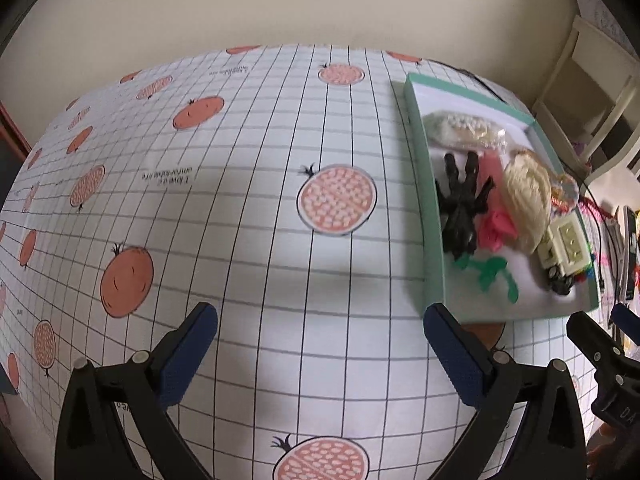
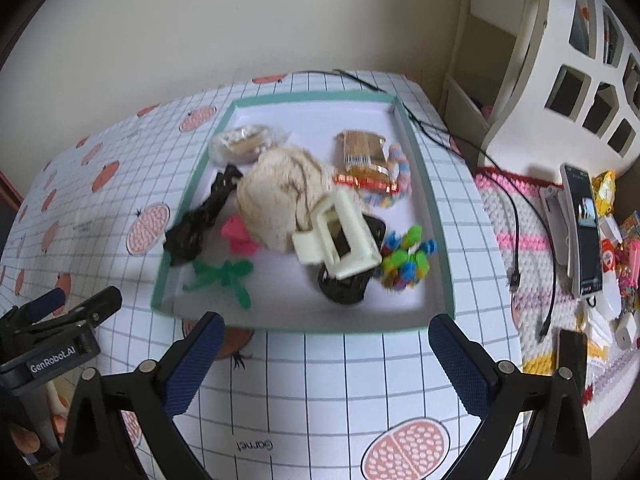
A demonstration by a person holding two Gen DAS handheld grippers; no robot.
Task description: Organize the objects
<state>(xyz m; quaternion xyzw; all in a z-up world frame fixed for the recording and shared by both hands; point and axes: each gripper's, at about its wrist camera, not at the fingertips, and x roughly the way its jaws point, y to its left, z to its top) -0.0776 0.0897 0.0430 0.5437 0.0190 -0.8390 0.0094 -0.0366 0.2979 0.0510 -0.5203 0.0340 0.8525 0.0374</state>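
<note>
- My left gripper (image 1: pixel 320 344) has its jaws spread wide with nothing between them, only the gridded tablecloth (image 1: pixel 248 184) with its orange fruit prints below.
- My right gripper (image 2: pixel 326 354) is released as well, wide apart and empty, hanging over the tablecloth just short of the near edge of the tray (image 2: pixel 424 168).
- The tray is a shallow green-rimmed box with a white floor, lying flat on the table; from the left wrist view it sits off to the right of that gripper.
- All the things I am sorting are inside the tray: a cream ball of yarn (image 2: pixel 276 196) near the middle, a black toy figure (image 2: pixel 200 220) along the left wall, a pink piece (image 2: pixel 238 234) and a green plastic piece (image 2: pixel 224 276) in front of it.
- A cream plastic clip (image 2: pixel 340 236) rests on a dark object, with a cluster of small coloured bits (image 2: pixel 406 260) just beside it on the right.
- A clear bag of beads (image 2: pixel 244 142) lies at the back left; a brown card wound with thread (image 2: pixel 362 148) at the back right.
- Beside the table, a phone (image 2: pixel 584 232) stands on a knitted mat (image 2: pixel 516 240).
</note>
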